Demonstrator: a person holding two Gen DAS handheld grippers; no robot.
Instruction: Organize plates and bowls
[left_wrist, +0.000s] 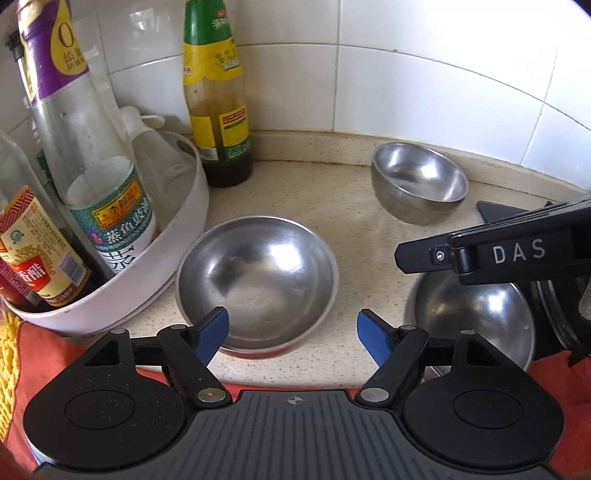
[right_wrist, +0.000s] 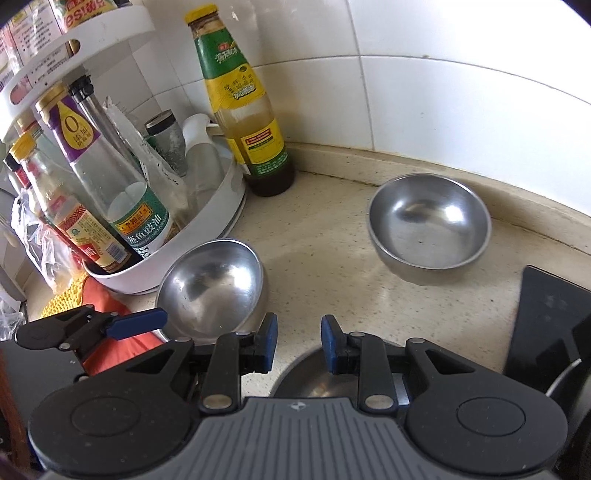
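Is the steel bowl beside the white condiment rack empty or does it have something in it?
Empty. The round stainless steel bowl sits upright by the white rack, showing only its bare shiny interior.

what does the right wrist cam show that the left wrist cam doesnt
Only the right wrist view: the rack's upper tier, a clear plastic bag, and the left hand-held gripper from the side. Only the left wrist view: the right hand-held gripper's DAS-marked body. Both: three steel bowls, the green-labelled sauce bottle, the white rack of bottles.
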